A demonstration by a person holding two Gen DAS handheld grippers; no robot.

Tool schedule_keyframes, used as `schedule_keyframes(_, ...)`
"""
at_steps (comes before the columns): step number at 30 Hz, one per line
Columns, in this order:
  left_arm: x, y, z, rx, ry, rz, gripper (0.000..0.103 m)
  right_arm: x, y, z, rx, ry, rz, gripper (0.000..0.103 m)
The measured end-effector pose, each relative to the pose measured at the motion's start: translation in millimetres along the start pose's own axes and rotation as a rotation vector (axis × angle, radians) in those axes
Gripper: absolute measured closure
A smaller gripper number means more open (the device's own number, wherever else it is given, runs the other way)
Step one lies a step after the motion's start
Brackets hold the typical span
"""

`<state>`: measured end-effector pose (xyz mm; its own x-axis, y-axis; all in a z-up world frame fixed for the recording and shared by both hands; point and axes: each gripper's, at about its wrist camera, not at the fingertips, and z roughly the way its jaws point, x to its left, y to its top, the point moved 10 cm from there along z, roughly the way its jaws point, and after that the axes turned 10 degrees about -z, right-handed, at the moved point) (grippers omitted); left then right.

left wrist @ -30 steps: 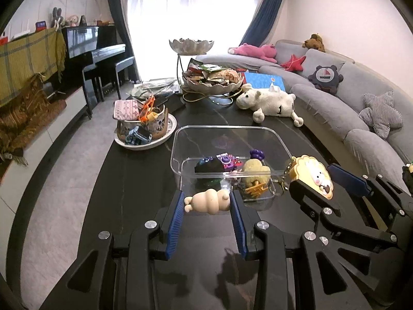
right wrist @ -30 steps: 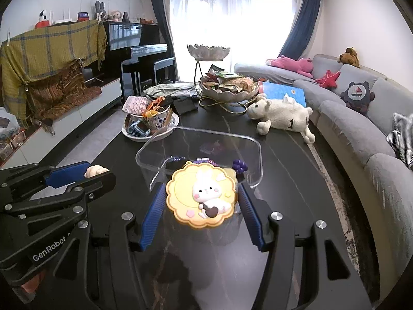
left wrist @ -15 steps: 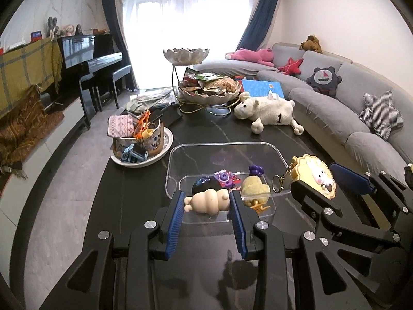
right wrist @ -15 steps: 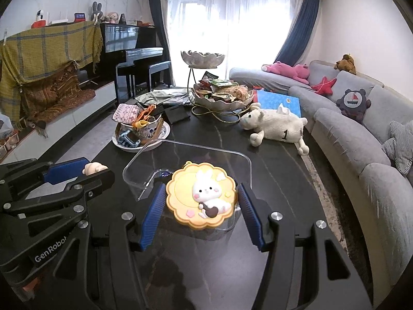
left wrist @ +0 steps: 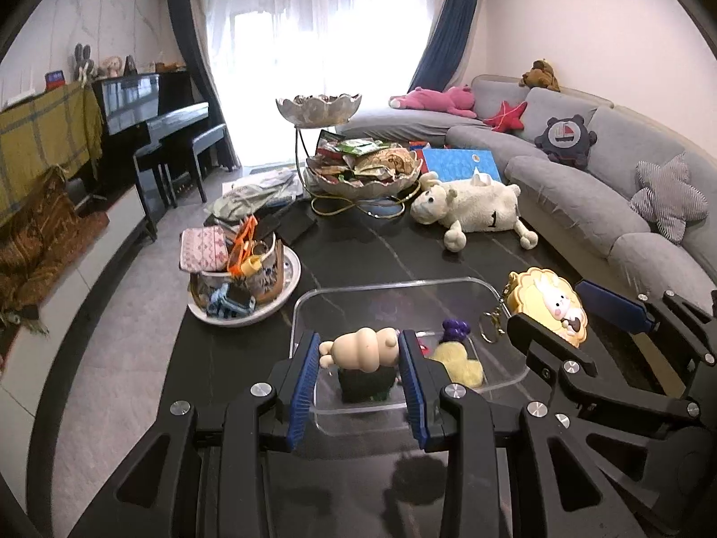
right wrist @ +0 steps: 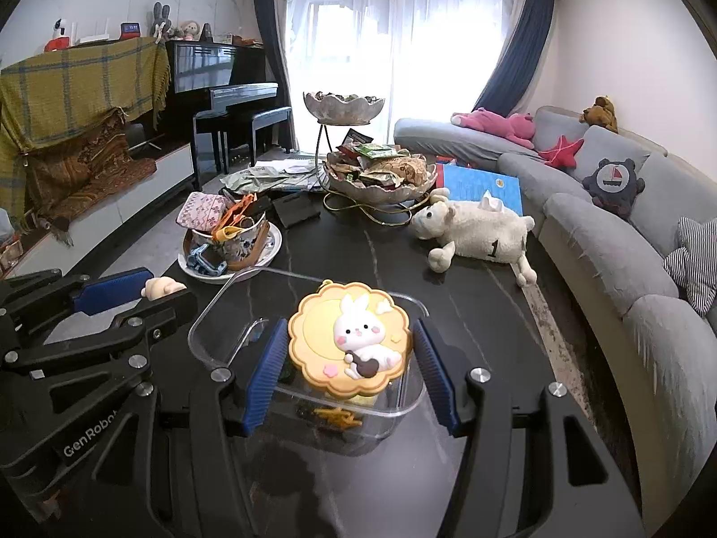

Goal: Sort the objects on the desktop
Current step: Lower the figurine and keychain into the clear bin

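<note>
Beige figurine [left wrist: 364, 349] clamped in left gripper [left wrist: 358, 370], bunny coaster [right wrist: 350, 342] pinched by right gripper [right wrist: 349, 370]

Home living rm: grey sofa [left wrist: 582, 188] w/ plush toys, piano [right wrist: 224, 85], curtained window [left wrist: 322, 31].

The left gripper [left wrist: 358, 356] points down and forward, and its blue pads squeeze a small cream toy [left wrist: 364, 349]. Just beside it, the right gripper [right wrist: 349, 349] tilts down the same way, its pads pressing a round yellow bunny charm [right wrist: 352, 340].
</note>
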<state>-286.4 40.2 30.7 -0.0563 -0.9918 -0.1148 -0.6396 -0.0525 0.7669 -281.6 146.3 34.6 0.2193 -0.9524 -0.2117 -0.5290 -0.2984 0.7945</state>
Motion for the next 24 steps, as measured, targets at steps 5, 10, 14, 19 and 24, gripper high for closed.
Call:
schedule_keyframes(5, 1, 13, 12, 0.003, -0.005, 0.005, 0.072, -3, 10, 14, 0.003, 0.013, 0.009, 0.048)
schedule_keyframes(10, 0, 19, 29, 0.018, -0.026, 0.016, 0.072, -6, 15, 30, 0.016, 0.011, 0.005, 0.048)
schedule_keyframes(14, 0, 22, 44, 0.041, -0.030, 0.022, 0.072, -8, 15, 43, 0.032, 0.012, 0.006, 0.048)
schedule_keyframes(19, 0, 22, 66, 0.077, -0.031, 0.028, 0.072, -11, 14, 62, 0.059, 0.014, 0.008, 0.048)
schedule_keyframes(24, 0, 18, 83, 0.097, -0.023, 0.030, 0.072, -13, 7, 81, 0.088, 0.026, 0.015, 0.048)
